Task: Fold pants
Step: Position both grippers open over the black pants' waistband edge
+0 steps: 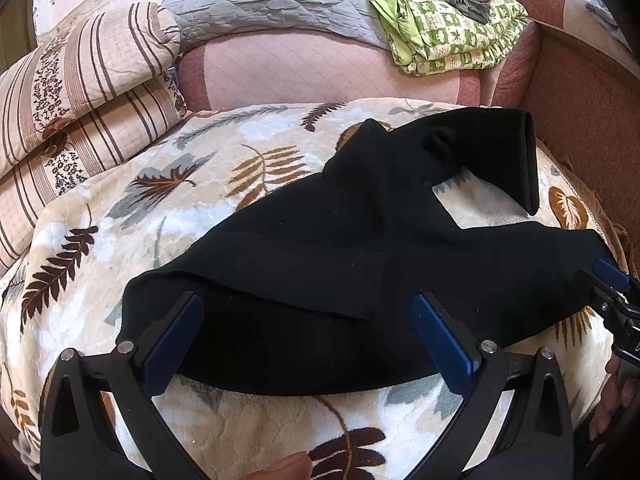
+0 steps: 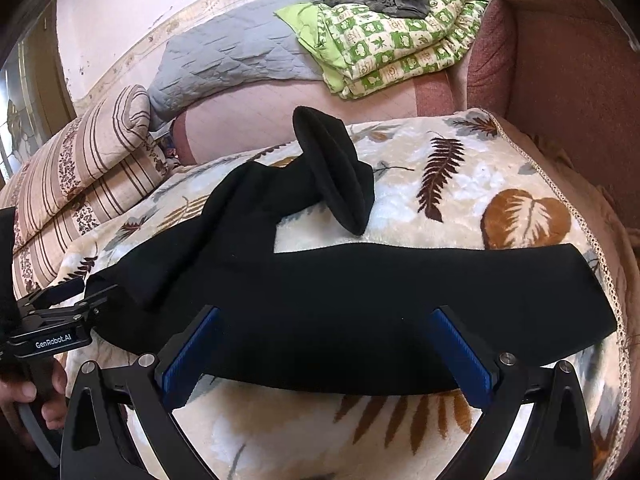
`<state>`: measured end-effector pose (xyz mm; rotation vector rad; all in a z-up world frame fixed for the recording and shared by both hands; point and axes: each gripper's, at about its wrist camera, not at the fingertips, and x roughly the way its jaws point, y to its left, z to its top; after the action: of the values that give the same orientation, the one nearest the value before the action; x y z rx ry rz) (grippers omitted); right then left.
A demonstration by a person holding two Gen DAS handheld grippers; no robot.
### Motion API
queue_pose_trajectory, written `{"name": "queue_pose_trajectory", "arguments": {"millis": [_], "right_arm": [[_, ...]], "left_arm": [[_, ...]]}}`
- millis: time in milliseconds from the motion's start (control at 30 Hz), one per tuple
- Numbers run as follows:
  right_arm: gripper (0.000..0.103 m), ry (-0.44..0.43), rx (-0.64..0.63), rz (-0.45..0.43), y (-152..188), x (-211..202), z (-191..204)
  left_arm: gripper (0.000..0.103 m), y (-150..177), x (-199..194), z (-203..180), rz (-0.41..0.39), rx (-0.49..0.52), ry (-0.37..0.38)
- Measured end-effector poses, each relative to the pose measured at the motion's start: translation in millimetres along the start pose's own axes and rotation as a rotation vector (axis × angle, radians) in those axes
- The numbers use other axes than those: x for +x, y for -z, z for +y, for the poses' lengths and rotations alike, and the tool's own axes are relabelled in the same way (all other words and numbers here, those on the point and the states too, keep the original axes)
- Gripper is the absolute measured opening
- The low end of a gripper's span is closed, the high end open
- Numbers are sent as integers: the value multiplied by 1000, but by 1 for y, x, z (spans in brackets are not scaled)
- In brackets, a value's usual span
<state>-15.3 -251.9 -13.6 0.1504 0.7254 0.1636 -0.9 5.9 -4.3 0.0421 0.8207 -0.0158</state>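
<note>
Both tools were held wide over the black pants (image 1: 360, 248): left tool (image 1: 308, 344) at the waistband, right tool (image 2: 326, 354) at a leg.

You had open room on the leaf blanket (image 2: 472, 208) to the right of the black pants (image 2: 320, 300), and more bare blanket in front of both grippers. The sofa arm (image 2: 560, 80) blocked your far right side. The striped pillows (image 1: 80, 92) stood in the way on your left. Behind the pants, the green quilt (image 2: 400, 48) and gray quilt (image 1: 260, 4) filled the back.
</note>
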Motion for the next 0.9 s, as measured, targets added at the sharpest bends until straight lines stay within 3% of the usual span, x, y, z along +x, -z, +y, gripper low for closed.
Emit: {"name": "queue_pose_trajectory", "arguments": {"millis": [900], "right_arm": [[103,10,39,-39,2,-8,-13]], "left_arm": [[103,0,-1,-1,9,9,-12]]}}
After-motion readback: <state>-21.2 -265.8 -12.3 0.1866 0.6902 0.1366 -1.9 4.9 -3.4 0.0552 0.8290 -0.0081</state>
